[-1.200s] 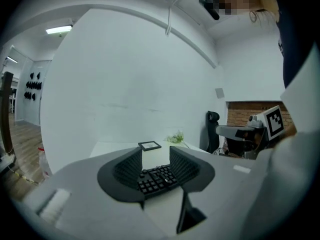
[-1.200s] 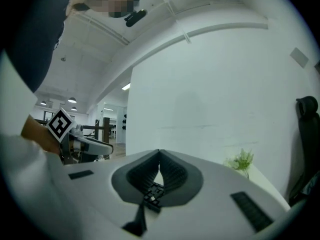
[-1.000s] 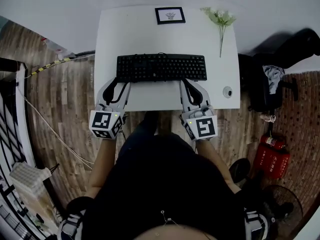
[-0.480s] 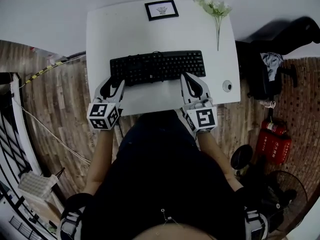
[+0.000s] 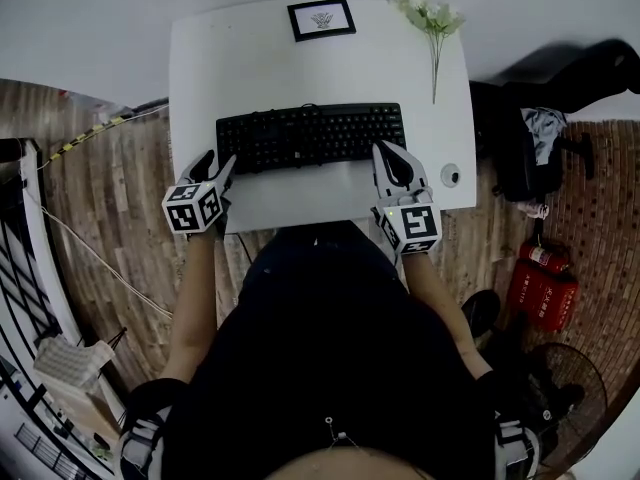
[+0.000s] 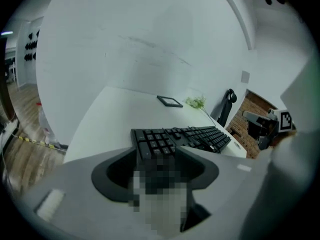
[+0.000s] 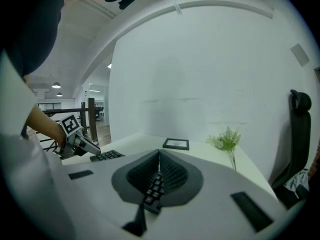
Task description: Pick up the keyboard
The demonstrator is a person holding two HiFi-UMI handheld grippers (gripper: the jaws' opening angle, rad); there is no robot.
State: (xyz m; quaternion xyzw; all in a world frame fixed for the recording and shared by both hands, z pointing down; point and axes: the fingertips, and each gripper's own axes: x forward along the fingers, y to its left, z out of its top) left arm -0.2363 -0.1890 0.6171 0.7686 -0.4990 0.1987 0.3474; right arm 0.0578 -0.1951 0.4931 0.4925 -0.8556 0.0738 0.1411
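A black keyboard (image 5: 310,136) lies across the middle of the white desk (image 5: 280,63). My left gripper (image 5: 218,164) is at the keyboard's left end, and its jaws are opening. In the left gripper view the keyboard (image 6: 192,136) has its left corner just ahead of, and between, the spread jaws of the left gripper (image 6: 157,156), with no pad pressing on it. My right gripper (image 5: 393,152) is at the right end with its jaws shut tip to tip. The right gripper view shows keys (image 7: 152,189) under the closed right gripper (image 7: 160,156).
A framed picture (image 5: 321,19) and a sprig of flowers (image 5: 433,20) lie at the desk's back. A small round fitting (image 5: 451,176) sits near the right edge. A black chair (image 5: 530,148) and red extinguishers (image 5: 545,293) stand on the wooden floor to the right.
Both grippers came down to the keyboard's ends. The left one shifted outward to the left corner and its jaws spread wider; the right one advanced onto the right end, still shut.
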